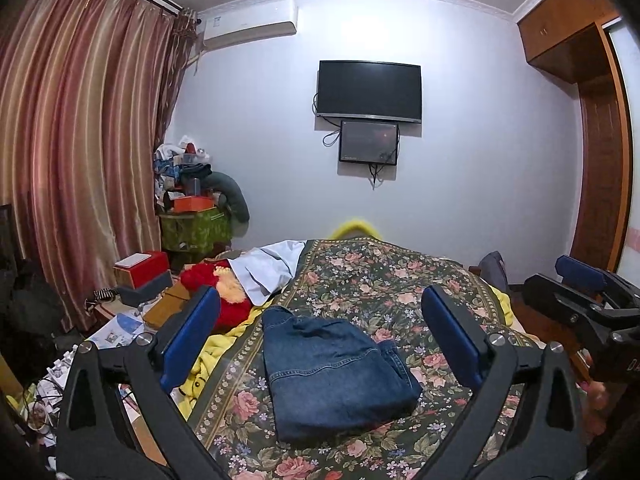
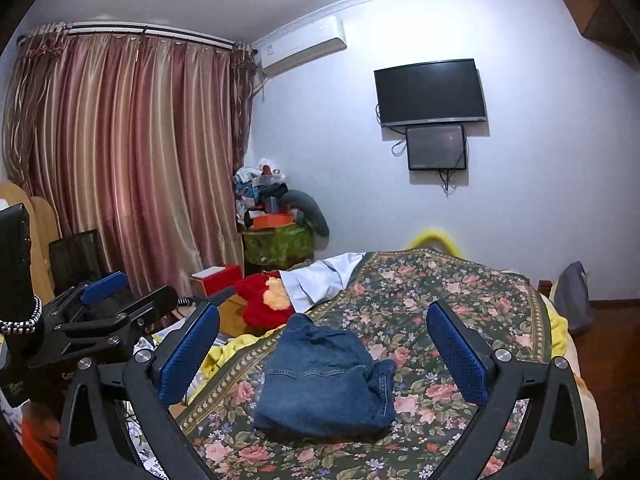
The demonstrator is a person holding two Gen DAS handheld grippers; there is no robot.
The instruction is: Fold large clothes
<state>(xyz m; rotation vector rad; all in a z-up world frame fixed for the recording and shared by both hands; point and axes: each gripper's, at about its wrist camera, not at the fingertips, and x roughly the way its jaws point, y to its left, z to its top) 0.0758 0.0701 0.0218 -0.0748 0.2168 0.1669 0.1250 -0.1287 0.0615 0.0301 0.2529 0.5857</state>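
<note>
A pair of blue jeans (image 1: 332, 368) lies folded into a compact bundle on the floral bedspread (image 1: 380, 276); it also shows in the right wrist view (image 2: 328, 380). My left gripper (image 1: 320, 340) is open and empty, held above the jeans with its blue pads to either side. My right gripper (image 2: 322, 348) is open and empty too, above the same bundle. The right gripper shows at the right edge of the left wrist view (image 1: 580, 288), and the left gripper shows at the left of the right wrist view (image 2: 116, 296).
A light blue garment (image 1: 272, 268) and a red plush toy (image 1: 224, 296) lie at the bed's far left. A cluttered side table with a red box (image 1: 140, 268) stands left of the bed. Curtains (image 1: 80, 140), wall screens (image 1: 368, 92) and a wooden wardrobe (image 1: 600, 140) surround the bed.
</note>
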